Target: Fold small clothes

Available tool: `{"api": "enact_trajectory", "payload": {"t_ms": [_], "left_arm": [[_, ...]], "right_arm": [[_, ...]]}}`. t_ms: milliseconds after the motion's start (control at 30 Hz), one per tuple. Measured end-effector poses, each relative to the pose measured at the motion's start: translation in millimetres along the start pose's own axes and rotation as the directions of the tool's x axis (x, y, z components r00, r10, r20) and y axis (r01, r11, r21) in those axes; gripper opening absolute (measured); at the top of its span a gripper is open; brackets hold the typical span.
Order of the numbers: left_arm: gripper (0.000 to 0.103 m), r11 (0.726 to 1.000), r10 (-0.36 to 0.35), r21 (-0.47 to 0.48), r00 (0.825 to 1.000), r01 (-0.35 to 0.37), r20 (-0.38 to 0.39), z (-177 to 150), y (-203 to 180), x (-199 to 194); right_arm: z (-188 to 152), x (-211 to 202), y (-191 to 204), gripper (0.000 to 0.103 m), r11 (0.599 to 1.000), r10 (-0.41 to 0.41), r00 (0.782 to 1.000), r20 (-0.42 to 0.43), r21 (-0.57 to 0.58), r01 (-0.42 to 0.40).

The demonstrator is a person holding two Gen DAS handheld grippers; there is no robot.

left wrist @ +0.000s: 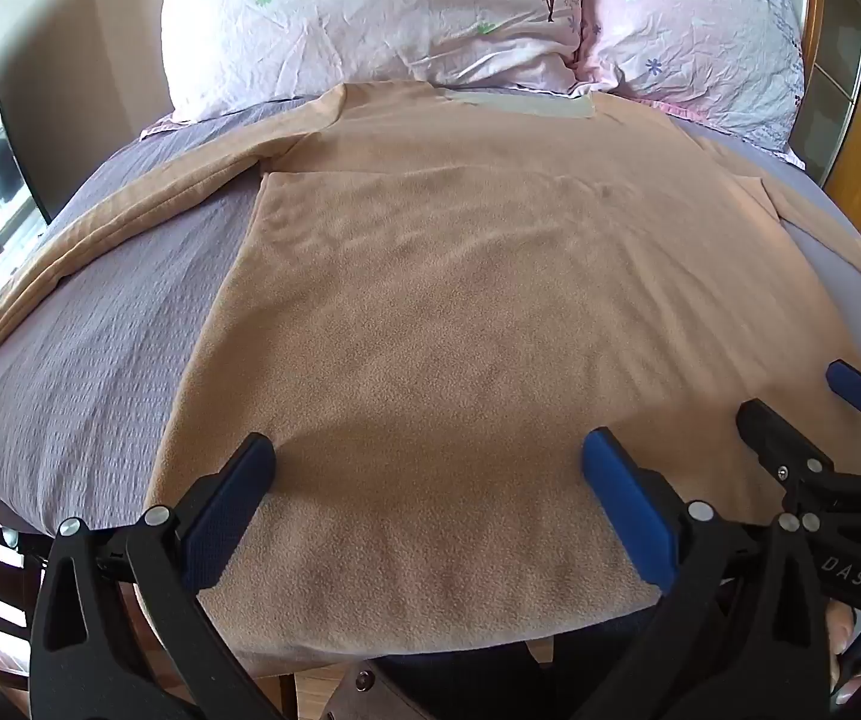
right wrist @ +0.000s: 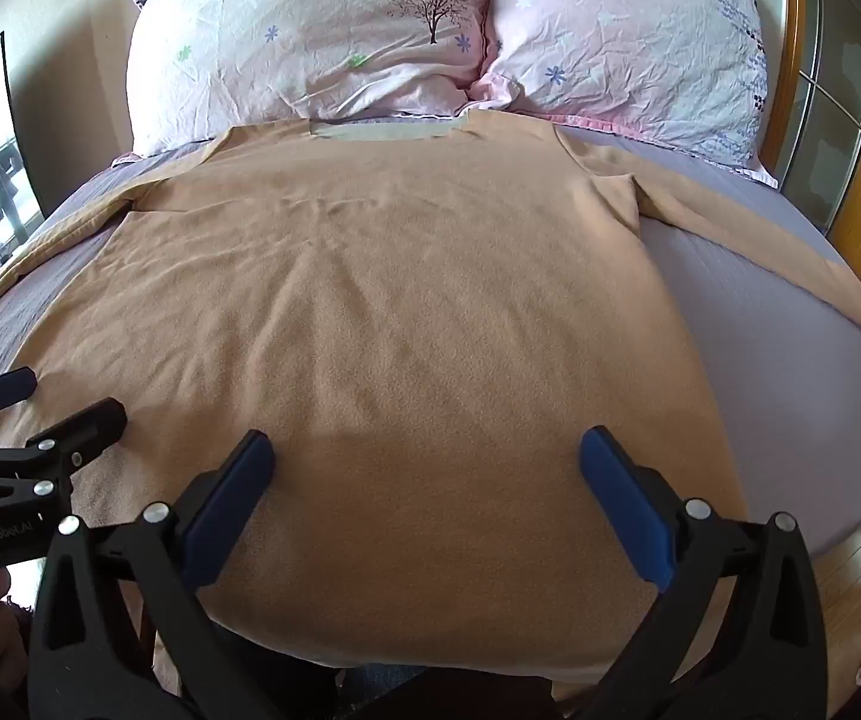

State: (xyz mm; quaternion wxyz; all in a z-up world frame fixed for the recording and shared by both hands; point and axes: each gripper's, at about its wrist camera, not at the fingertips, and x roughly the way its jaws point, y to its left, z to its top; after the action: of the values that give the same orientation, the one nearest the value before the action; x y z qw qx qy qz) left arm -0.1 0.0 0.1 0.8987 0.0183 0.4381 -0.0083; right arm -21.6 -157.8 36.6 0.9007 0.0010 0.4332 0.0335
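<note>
Tan long-sleeved shirt [left wrist: 430, 300] laid flat on grey bedsheet [left wrist: 100, 348], collar toward two floral pillows [right wrist: 322, 30]. Left sleeve seen fully stretched in left wrist view only; right sleeve [right wrist: 760, 240] seen in full in right wrist view only. Wooden headboard [right wrist: 790, 60] noted at right. Left gripper [left wrist: 427, 456] and right gripper [right wrist: 427, 453] both spread wide, nothing held, hem area lying between fingers.
</note>
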Motion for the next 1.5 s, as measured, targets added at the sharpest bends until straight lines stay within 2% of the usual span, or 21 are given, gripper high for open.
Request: {"api": "enact_trajectory", "payload": {"t_ms": [1500], "left_arm": [[0.102, 1.000, 0.000, 0.000, 1.000, 0.000, 0.012, 1.7, 1.9, -1.5]], "right_arm": [[0.2, -0.6, -0.6, 0.101, 1.000, -0.001, 1.000, 0.001, 0.000, 0.001]]}}
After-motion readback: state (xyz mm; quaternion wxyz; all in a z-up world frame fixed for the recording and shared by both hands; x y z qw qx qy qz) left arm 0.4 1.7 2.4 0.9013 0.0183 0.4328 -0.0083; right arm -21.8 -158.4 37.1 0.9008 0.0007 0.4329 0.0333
